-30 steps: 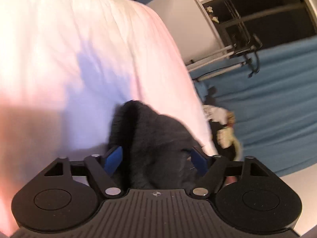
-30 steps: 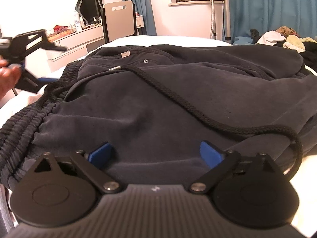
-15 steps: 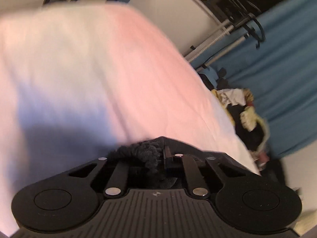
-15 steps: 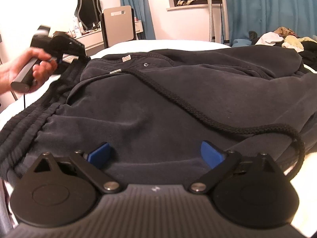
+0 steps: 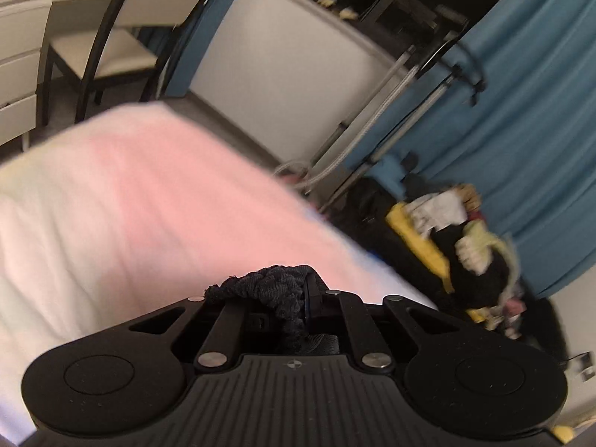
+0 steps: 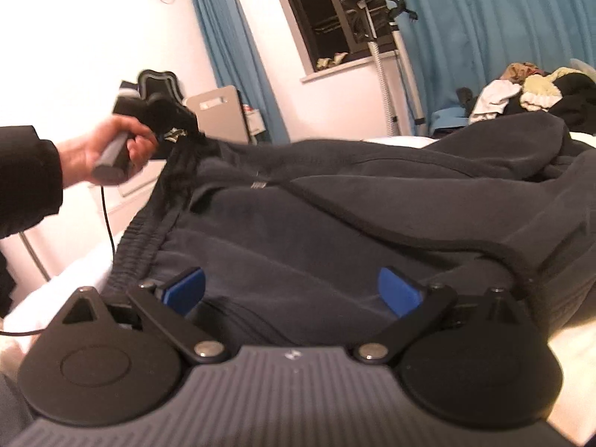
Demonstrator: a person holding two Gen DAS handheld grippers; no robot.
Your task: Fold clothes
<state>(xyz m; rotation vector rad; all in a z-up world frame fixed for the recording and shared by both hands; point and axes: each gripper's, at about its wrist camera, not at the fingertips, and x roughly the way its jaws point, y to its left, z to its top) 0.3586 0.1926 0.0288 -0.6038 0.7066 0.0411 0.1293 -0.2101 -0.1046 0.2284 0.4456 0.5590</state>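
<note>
**Desk:** Where did the garment lie, and which way from each tool?

**Photographer:** The dark sweatpants (image 6: 372, 231) were spread across the white bed (image 5: 111, 223), their long axis running away from the right hand-held gripper (image 6: 292, 288) toward the far right corner. The ribbed waistband (image 6: 149, 231) ran along the near-left edge. The left hand-held gripper (image 6: 160, 119) stood at the waistband's far end, up and to the left of the right one.

**Desk:** What were the jaws doing?

**Photographer:** The left pair was pressed together, pinching a bunch of waistband ribbing (image 5: 272, 287) and lifting that corner off the bed. The right pair was spread wide, blue pads (image 6: 398, 290) apart, low over the cloth at the near waistband end and gripping nothing.

**Desk:** So which was nearer the next grasp?

**Photographer:** By judgement, the right one; the near waistband corner sat just beside its left pad.

**Desk:** Room to move?

**Photographer:** Bare sheet showed ahead of the left tool. A drawstring (image 6: 372, 223) trailed across the fabric, likely to snag. A clothes pile (image 6: 529, 89) sat beyond the far end, well apart.
</note>
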